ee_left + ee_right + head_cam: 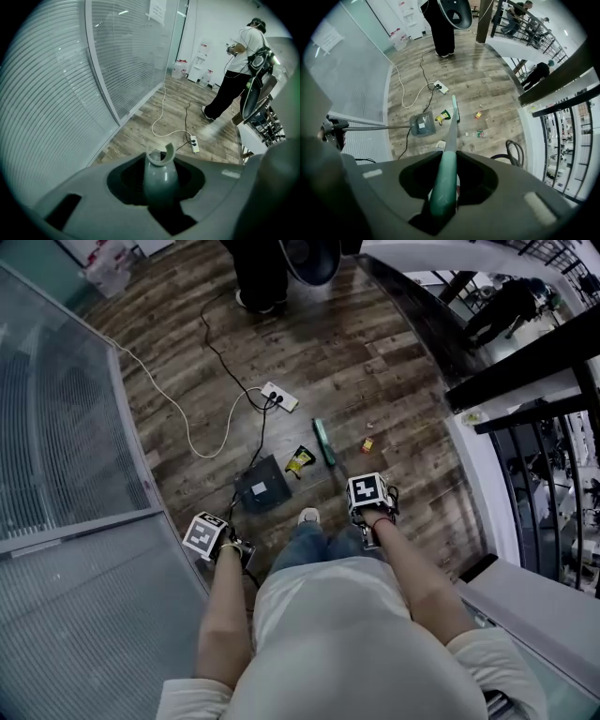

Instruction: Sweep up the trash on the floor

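Note:
My right gripper point(367, 495) is shut on the green broom handle point(444, 173). The handle runs down to the green broom head point(323, 442), which rests on the wood floor. A yellow wrapper point(300, 460) lies between the broom head and the grey dustpan point(262, 486). To the right of the broom head sits a small orange-red scrap point(367, 444), and a small bottle point(478, 134) lies nearer me. My left gripper point(211, 538) is shut on the grey top of the dustpan's long handle point(159, 173). The thin pole point(370, 127) reaches across to the dustpan point(423, 124).
A white power strip point(279, 397) with black and white cables lies beyond the dustpan. A person point(258, 277) stands further back. A curved glass wall point(66, 474) is on my left and a black railing point(525, 390) on my right. My shoe point(308, 516) is just behind the dustpan.

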Action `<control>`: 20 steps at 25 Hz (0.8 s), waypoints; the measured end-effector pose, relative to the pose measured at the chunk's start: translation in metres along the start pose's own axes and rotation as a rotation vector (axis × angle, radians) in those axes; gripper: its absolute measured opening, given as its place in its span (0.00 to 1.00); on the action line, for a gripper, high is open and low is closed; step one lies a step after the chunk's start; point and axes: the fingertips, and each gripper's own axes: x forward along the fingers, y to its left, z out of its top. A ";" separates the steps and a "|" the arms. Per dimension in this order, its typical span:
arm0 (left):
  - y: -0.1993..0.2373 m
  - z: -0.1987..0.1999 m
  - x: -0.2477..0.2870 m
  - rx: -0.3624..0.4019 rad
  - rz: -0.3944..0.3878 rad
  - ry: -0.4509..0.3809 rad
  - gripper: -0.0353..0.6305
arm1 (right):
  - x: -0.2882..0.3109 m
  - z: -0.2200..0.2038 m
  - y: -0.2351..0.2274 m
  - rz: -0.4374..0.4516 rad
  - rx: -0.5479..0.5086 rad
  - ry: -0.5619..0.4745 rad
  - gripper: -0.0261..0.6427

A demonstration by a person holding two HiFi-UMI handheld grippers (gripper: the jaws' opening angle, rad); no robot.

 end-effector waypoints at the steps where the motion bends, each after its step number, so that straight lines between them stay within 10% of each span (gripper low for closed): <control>1: -0.001 0.001 0.000 0.001 0.002 0.000 0.19 | 0.002 0.000 0.002 -0.005 -0.013 0.012 0.18; 20: -0.020 0.001 -0.001 -0.013 0.021 0.000 0.20 | 0.031 -0.001 0.043 -0.096 -0.291 0.108 0.18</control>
